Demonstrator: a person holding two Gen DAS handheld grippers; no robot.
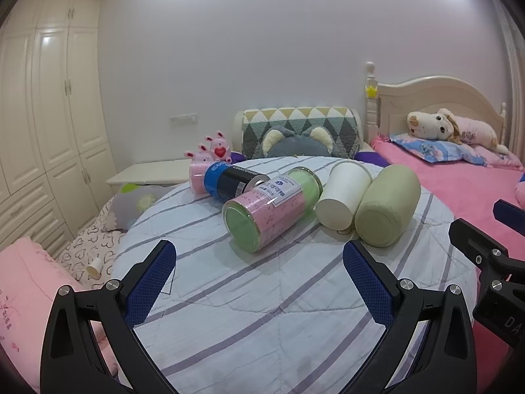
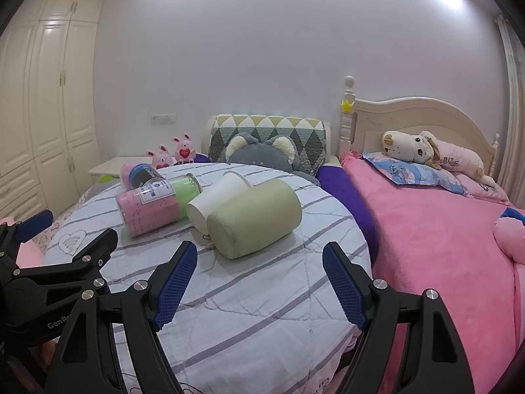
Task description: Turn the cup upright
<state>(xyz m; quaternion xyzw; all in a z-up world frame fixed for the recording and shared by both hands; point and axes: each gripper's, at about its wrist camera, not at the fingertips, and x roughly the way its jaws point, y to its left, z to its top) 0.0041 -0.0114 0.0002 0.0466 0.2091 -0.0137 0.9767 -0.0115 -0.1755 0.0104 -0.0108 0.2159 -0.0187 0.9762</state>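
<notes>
Several cups lie on their sides on a round table with a striped white cloth. A white paper cup lies between a pale green cup and a clear jar with pink and green contents. A blue and black can lies behind. My left gripper is open and empty, short of the jar. My right gripper is open and empty, just short of the green cup. The paper cup and jar lie to its left.
A pink bed with a plush dog stands right of the table. A grey plush cushion and pink bunnies are behind. White wardrobes line the left wall. A small paper cup lies on bedding at the left.
</notes>
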